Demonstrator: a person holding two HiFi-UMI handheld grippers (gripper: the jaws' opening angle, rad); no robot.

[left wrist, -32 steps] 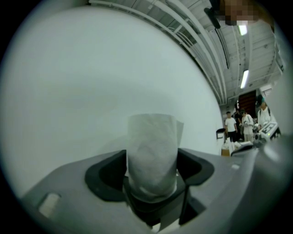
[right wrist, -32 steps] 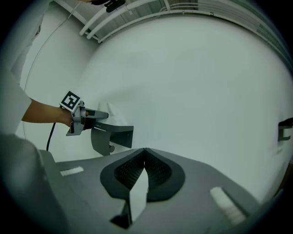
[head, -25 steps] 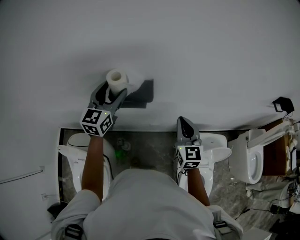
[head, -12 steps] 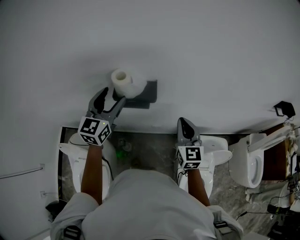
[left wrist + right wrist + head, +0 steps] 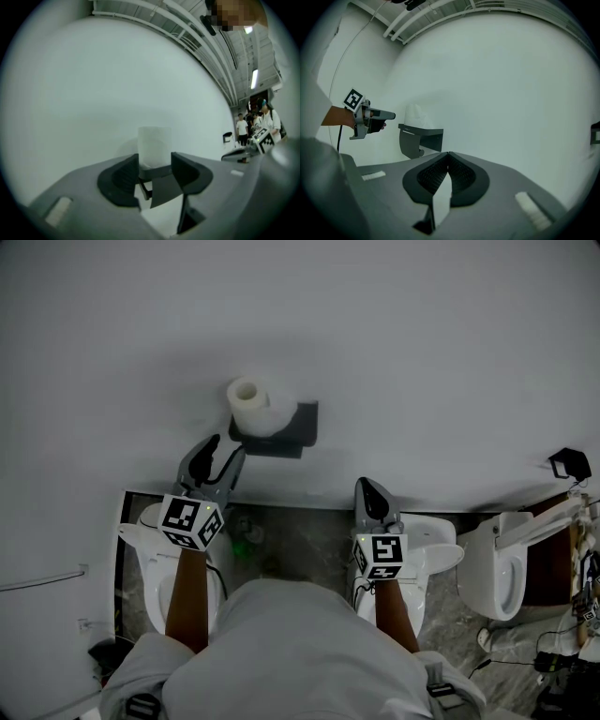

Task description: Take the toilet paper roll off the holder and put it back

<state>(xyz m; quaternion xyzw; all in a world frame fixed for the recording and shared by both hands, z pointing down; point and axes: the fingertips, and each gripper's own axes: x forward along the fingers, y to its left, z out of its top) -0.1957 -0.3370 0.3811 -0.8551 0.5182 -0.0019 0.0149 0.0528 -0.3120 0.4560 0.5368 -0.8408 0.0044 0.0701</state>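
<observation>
The white toilet paper roll point(image 5: 250, 400) stands upright on the dark holder point(image 5: 292, 426) fixed to the white wall. My left gripper point(image 5: 223, 450) hangs a short way back from the roll, not touching it. Its jaws have just been closing, still apart, with nothing between them. In the left gripper view the roll point(image 5: 154, 145) and holder point(image 5: 159, 183) show beyond the left gripper point(image 5: 154, 165). My right gripper point(image 5: 367, 487) is shut and empty, off to the right of the holder. From the right gripper point(image 5: 448, 154) view, the roll point(image 5: 415, 117), holder point(image 5: 421, 139) and left gripper point(image 5: 389, 115) lie to the left.
Below the wall stand white toilets on a marbled floor: one under the left arm point(image 5: 148, 538), one under the right arm point(image 5: 433, 542), another further right point(image 5: 502, 557). A small black fitting point(image 5: 569, 464) sticks out of the wall at right. People point(image 5: 262, 119) stand in the distance.
The left gripper has drawn back from around the roll toward the person, and its jaws stand narrower. The roll stays on the holder. The right gripper has kept still.
</observation>
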